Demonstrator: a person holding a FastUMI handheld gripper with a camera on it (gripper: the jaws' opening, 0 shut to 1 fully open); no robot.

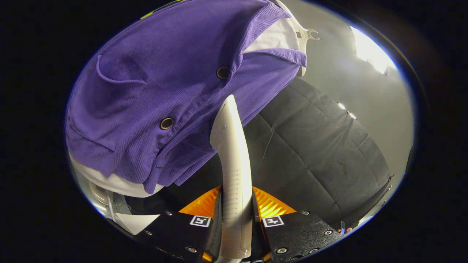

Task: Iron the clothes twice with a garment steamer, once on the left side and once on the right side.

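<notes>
The claw (236,223) is clamped on the steamer (231,168), both fingers pressing its handle. The steamer's head reaches the lower edge of the purple shirt (172,91), near a snap button (166,123). Dark cloth (314,153) lies open beside the steamer.

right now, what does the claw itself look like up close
The claw has two flat, wedge-shaped fingers with a rough, grainy surface. Each finger carries a small square black-and-white marker near its inner edge and several round silver screw heads along its rim. Ribbed pads line the inner faces. No cable or sleeve is visible.
</notes>
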